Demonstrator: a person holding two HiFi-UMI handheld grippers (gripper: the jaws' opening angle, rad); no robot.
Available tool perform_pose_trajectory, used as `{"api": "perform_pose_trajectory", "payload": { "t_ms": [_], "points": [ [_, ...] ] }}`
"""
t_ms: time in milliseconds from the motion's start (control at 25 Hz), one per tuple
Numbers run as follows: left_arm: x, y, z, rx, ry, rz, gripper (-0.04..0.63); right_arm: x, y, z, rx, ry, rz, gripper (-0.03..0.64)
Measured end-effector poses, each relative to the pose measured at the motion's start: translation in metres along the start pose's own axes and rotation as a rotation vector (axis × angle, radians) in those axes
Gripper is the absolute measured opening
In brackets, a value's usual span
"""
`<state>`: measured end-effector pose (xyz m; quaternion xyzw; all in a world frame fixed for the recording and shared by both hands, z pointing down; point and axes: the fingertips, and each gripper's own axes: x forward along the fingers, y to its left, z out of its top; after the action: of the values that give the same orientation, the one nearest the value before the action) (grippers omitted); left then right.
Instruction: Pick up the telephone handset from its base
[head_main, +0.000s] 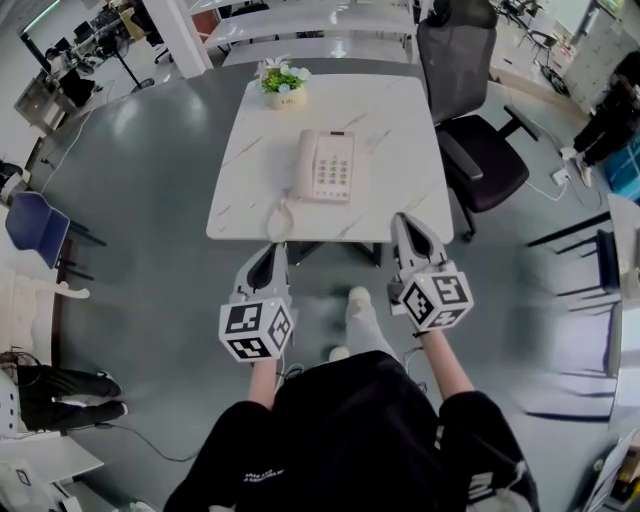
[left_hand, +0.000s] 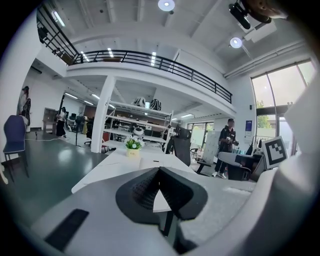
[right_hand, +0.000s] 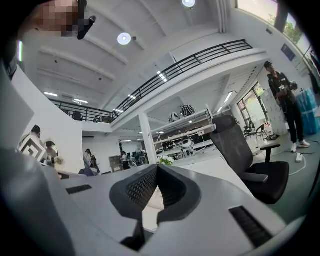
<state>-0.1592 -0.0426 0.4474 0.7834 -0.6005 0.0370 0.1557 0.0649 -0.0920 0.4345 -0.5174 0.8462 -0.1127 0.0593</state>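
In the head view the handset (head_main: 306, 165) lies on the left side of the telephone base (head_main: 335, 168), in the middle of the white worktop (head_main: 390, 110). My left claw (head_main: 270, 252) and my right claw (head_main: 404, 222) are lower in the frame, at the near edge of the worktop, well apart from the handset.

In the left gripper view my left claw is clenched, with nothing between the jaws. A plant (left_hand: 132, 145) stands far back on the worktop.

In the right gripper view my right claw is clenched too and empty. An office chair (right_hand: 245, 155) is at the right.
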Motion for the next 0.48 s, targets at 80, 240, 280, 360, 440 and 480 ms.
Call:
{"api": "perform_pose_trajectory", "payload": {
  "t_ms": [80, 240, 280, 360, 440, 480],
  "points": [
    [0.011, 0.003, 0.0, -0.003, 0.006, 0.006, 0.0, 0.01, -0.006, -0.001, 0.005, 0.009, 0.004, -0.011],
    [0.039, 0.01, 0.004, -0.007, 0.016, 0.011, 0.0, 0.04, -0.017, 0.0, -0.001, 0.02, 0.019, -0.011],
    [0.047, 0.011, 0.006, -0.005, 0.018, 0.012, 0.0, 0.049, -0.021, 0.001, -0.007, 0.023, 0.022, -0.01],
    [0.066, 0.015, 0.01, 0.002, 0.019, 0.019, 0.0, 0.067, -0.029, 0.004, -0.016, 0.024, 0.03, -0.011],
    [0.084, 0.018, 0.014, 0.0, 0.021, 0.027, 0.0, 0.084, -0.038, 0.008, -0.017, 0.026, 0.036, -0.011],
    [0.092, 0.02, 0.017, -0.002, 0.022, 0.029, 0.0, 0.092, -0.041, 0.01, -0.015, 0.029, 0.04, -0.011]
  ]
}}
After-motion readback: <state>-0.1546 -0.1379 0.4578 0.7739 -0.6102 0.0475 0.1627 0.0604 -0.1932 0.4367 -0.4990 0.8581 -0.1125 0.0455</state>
